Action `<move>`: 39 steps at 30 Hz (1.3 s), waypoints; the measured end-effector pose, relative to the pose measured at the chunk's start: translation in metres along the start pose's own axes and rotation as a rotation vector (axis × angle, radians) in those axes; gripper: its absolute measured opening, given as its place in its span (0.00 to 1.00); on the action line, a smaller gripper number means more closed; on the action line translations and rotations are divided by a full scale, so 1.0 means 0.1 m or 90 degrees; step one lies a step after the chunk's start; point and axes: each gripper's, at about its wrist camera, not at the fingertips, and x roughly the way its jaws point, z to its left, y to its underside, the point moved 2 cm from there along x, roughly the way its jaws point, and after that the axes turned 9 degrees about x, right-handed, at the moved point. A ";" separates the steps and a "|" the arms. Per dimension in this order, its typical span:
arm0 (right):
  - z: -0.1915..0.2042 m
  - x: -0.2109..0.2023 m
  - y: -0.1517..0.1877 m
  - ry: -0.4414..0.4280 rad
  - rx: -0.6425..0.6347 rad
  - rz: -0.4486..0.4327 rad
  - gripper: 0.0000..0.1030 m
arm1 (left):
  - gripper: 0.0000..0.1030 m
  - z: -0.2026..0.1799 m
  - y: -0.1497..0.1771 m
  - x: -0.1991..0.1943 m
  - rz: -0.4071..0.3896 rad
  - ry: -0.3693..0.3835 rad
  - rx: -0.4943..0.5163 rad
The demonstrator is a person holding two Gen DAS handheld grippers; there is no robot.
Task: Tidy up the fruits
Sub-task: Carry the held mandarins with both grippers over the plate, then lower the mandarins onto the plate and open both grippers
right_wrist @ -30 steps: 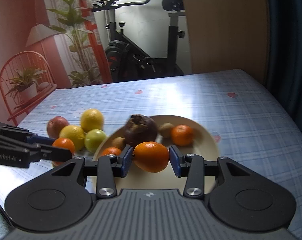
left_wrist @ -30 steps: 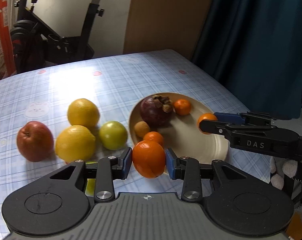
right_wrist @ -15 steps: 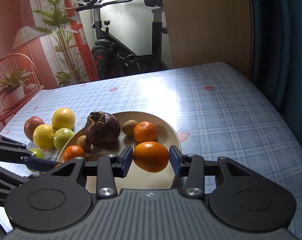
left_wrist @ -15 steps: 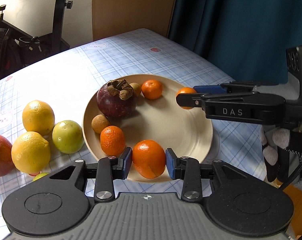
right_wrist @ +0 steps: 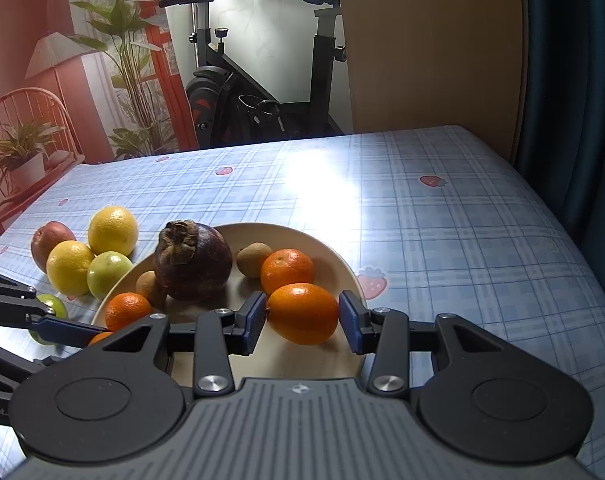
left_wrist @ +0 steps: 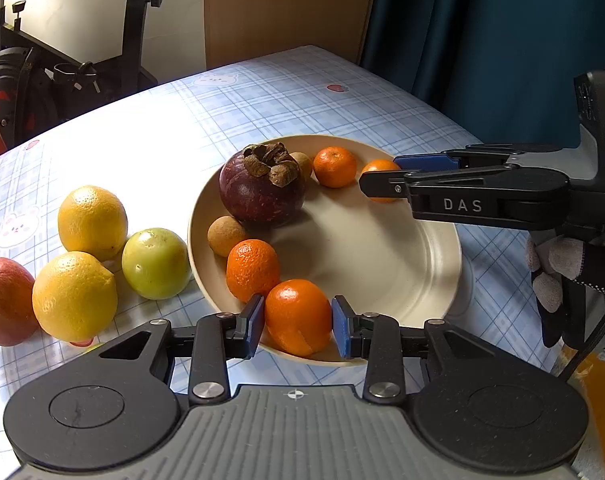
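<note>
A beige plate (left_wrist: 382, 264) holds a purple mangosteen (left_wrist: 260, 186), two small brown fruits and two small oranges (left_wrist: 252, 268). My left gripper (left_wrist: 298, 322) is shut on an orange (left_wrist: 298, 316) low over the plate's near rim. My right gripper (right_wrist: 302, 318) is shut on another orange (right_wrist: 302, 312) over the plate's right side (right_wrist: 342, 268); it also shows in the left wrist view (left_wrist: 376, 176). Two yellow citrus fruits (left_wrist: 92, 222), a green fruit (left_wrist: 156, 262) and a red apple (left_wrist: 4, 300) lie left of the plate.
The table has a blue checked cloth (right_wrist: 442, 220). A small lime (right_wrist: 48, 312) lies by the plate behind my left gripper's fingers. An exercise bike (right_wrist: 242, 92), a chair and plants stand beyond the far edge. A dark curtain hangs at the right.
My left gripper carried its orange from beside the loose fruits to the plate's near rim and lowered it. My right gripper came down over the plate with its orange.
</note>
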 end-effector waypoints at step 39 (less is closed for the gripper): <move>0.30 -0.26 -0.03 0.026 0.074 -0.006 0.47 | 0.39 0.46 0.08 -0.75 -0.107 -0.038 -0.086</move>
